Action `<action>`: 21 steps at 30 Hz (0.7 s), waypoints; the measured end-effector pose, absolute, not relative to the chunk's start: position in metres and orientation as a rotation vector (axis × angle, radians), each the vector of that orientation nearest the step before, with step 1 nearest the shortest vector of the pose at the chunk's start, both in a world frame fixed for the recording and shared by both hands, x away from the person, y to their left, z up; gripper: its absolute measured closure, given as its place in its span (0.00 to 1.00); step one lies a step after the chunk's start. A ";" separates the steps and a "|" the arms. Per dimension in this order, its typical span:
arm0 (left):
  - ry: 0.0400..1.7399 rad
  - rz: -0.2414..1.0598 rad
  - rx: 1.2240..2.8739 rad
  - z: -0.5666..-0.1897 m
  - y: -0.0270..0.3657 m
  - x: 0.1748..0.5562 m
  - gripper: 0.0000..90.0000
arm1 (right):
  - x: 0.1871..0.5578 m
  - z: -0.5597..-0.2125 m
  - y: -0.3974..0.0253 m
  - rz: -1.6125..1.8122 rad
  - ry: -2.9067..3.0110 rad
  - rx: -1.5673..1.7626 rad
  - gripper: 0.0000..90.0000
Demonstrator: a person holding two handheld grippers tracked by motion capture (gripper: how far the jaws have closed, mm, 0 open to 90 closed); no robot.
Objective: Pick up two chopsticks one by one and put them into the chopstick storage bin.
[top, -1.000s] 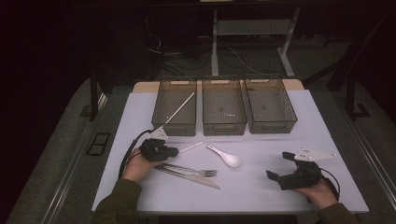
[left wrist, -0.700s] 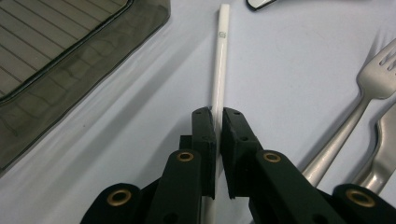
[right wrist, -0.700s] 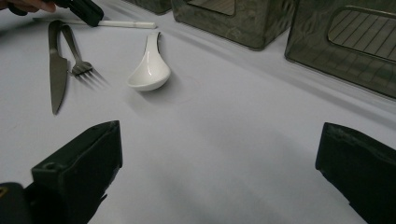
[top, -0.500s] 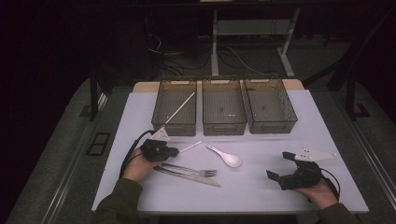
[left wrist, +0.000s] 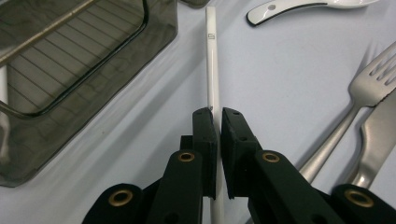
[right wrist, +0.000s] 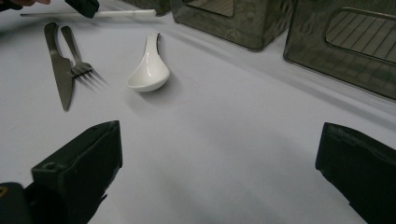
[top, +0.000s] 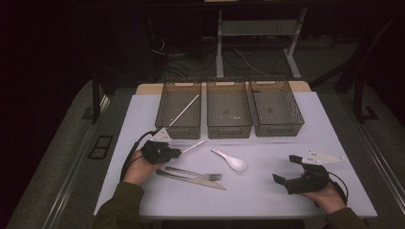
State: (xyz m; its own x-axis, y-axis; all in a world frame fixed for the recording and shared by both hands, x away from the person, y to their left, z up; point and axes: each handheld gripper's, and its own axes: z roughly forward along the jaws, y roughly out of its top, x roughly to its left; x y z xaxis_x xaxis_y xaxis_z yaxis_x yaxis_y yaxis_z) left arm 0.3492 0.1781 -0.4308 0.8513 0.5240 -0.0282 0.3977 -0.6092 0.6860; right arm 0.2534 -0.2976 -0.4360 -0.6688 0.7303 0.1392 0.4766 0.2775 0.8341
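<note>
Chopstick (left wrist: 213, 70) between left jaws

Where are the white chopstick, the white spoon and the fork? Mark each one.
white chopstick (left wrist: 212, 70), left gripper view, on its shaft ahead of the jaws.
white spoon (top: 236, 164), high view, on its bowl.
fork (top: 214, 176), high view, at its tines.

both hand-held grippers are black; the left hand-held gripper (top: 177, 152) has brass-ringed screw holes, a grey three-cornered plate and a black cable. left sleeve (top: 119, 205) is olive.
</note>
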 end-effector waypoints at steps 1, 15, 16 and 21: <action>0.663 0.229 2.305 -0.429 0.178 0.349 0.94 | 0.253 -0.436 -0.298 1.340 2.279 1.109 0.01; 0.657 0.258 2.277 -0.404 0.173 0.335 0.94 | 0.253 -0.436 -0.298 1.340 2.277 1.109 0.01; 0.659 0.257 2.273 -0.402 0.172 0.334 0.94 | 0.253 -0.435 -0.298 1.340 2.277 1.111 0.01; 0.662 0.250 2.261 -0.393 0.167 0.330 0.94 | 0.253 -0.436 -0.297 1.343 2.280 1.106 0.01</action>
State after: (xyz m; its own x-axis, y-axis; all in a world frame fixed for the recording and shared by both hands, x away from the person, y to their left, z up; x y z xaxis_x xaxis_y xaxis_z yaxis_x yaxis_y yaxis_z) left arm 0.3304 0.1671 -0.3935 0.8467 0.5316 -0.0225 0.3843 -0.5819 0.7167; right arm 0.2528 -0.2968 -0.4359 -0.6709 0.7282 0.1399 0.4756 0.2778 0.8347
